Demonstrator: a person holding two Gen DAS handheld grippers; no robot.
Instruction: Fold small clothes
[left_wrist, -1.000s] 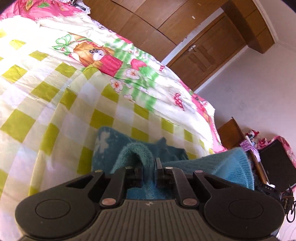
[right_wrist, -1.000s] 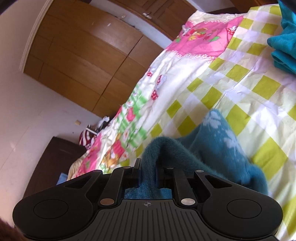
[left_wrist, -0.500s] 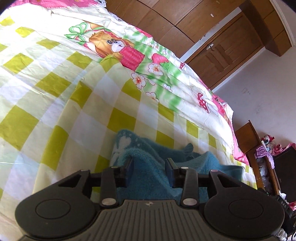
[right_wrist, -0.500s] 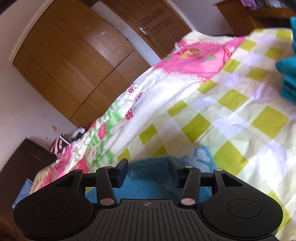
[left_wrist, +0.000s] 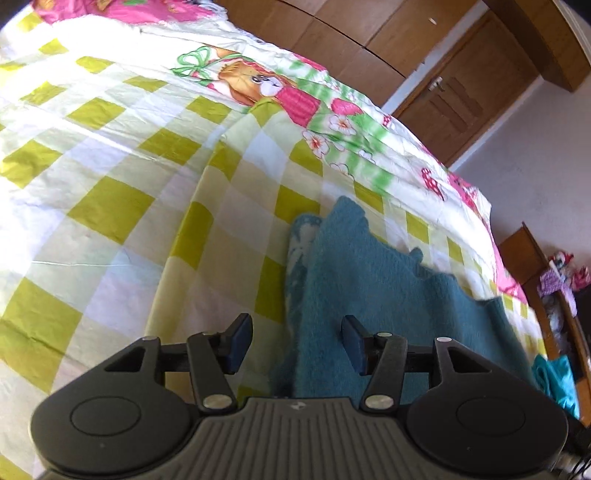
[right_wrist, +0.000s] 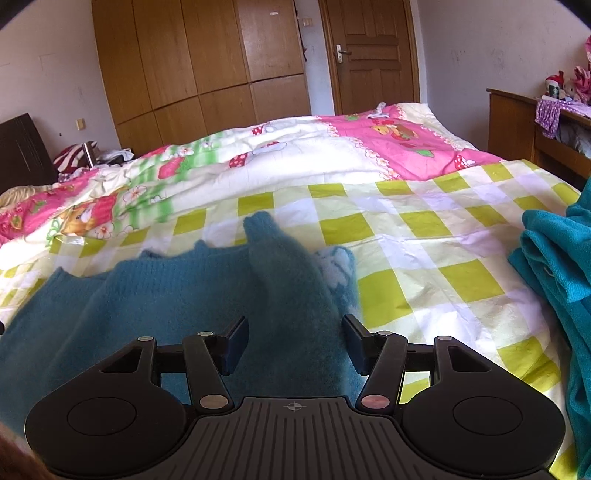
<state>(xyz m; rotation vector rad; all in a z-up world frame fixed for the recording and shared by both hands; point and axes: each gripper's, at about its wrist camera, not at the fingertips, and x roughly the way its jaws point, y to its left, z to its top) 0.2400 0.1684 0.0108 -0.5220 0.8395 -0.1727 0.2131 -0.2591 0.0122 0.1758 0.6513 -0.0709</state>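
A small teal knit garment (left_wrist: 373, 295) lies on the green-and-white checked bedsheet (left_wrist: 110, 206), partly folded over itself, with a white pattern showing at its edge. My left gripper (left_wrist: 295, 341) is open just above its near left edge, holding nothing. In the right wrist view the same garment (right_wrist: 207, 291) lies spread with a sleeve-like fold pointing away. My right gripper (right_wrist: 293, 341) is open above that fold and holds nothing.
A pile of brighter teal cloth (right_wrist: 554, 269) lies on the bed at the right. A pink and green cartoon quilt (right_wrist: 295, 158) covers the far half of the bed. Wooden wardrobes (right_wrist: 207, 66), a door (right_wrist: 369, 59) and a wooden shelf (right_wrist: 524, 125) stand beyond.
Both grippers were shut on the teal garment a second ago, lifting it. They have opened and let it drop onto the sheet, and both have drawn back a little.
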